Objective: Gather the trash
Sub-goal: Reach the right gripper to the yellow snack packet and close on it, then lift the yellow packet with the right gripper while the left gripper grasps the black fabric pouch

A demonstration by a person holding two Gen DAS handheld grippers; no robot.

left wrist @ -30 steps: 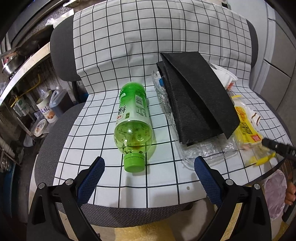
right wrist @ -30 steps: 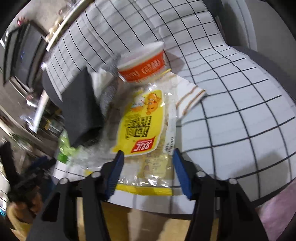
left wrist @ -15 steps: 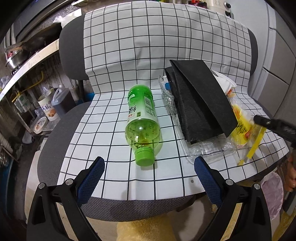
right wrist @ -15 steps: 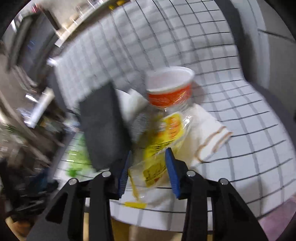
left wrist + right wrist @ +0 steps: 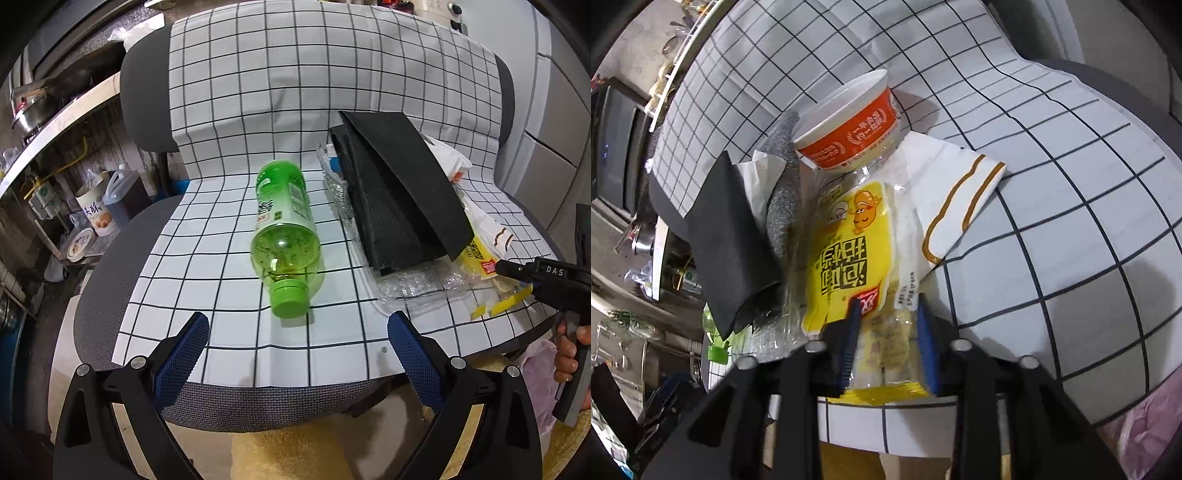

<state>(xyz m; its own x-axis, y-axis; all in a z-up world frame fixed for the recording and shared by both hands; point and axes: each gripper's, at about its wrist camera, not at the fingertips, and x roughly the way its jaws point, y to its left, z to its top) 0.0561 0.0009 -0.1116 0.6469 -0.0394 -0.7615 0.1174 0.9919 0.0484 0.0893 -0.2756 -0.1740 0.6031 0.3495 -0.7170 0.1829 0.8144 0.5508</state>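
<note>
We see a grey office chair (image 5: 107, 295) draped in a white grid-pattern cloth (image 5: 295, 92), a cluttered kitchen counter (image 5: 66, 122) to its left, grey cabinet panels (image 5: 554, 129) right.

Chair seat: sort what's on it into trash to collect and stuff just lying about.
Trash: yellow snack wrapper in the right gripper, green bottle, orange cup, clear plastic packaging.
Lying about: black folded cloth, checkered cover.

Left wrist view farther back, right wrist view close, both facing the checkered chair cover (image 5: 236, 266).
</note>
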